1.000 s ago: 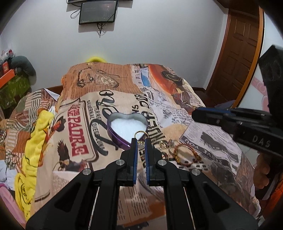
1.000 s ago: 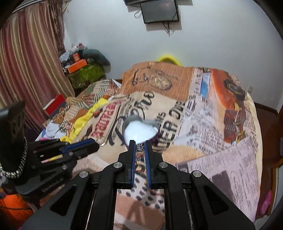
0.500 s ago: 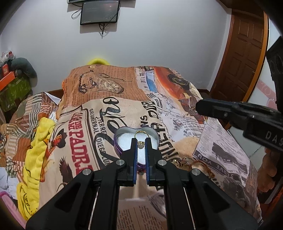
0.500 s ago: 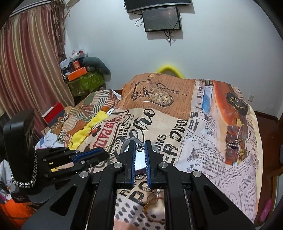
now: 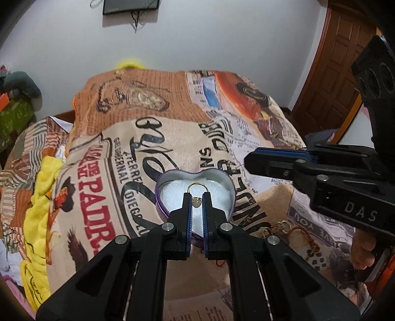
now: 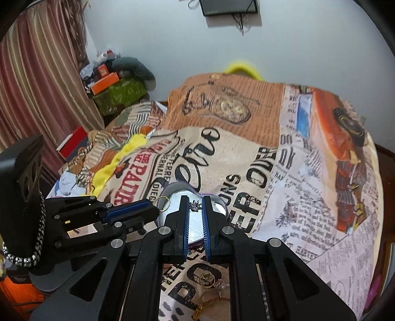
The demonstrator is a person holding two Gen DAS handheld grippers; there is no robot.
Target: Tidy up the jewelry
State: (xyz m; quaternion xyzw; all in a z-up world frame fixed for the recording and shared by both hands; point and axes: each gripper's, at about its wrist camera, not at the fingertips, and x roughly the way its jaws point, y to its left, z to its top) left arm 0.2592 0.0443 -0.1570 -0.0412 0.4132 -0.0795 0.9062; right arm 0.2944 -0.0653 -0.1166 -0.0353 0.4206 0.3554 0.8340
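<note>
- Low in the frame of my left wrist view, my left gripper (image 5: 196, 200) is pinching a gold hoop ring (image 5: 196, 187); the jaws are pressed nearly together on its lower part and the loop is standing up past the tips.
- In the right wrist view, my right gripper (image 6: 196, 206) is likewise squeezing a small silver charm (image 6: 195, 205) between its blue-lined jaws, near the middle of the frame.
- Just beyond both sets of tips, the heart-shaped tin (image 5: 222, 182) with purple walls and white padding is sitting on the printed bedspread (image 5: 123, 153); both pieces are hanging over its open top, and I cannot tell whether either is touching the padding.
- At the lower right of the left view, a loose heap of jewelry (image 5: 293, 232) is lying on the spread, beside the tin and apart from it; in the right view it is showing at the bottom, under my gripper.
- A chain bracelet (image 6: 32, 256) is hanging on the left handle at the left edge of the right view.
- Farther up, a yellow cloth (image 5: 42, 197) is lying at the left.
- Farthest, a dark screen (image 6: 228, 7) is hanging on the white wall, top centre.
</note>
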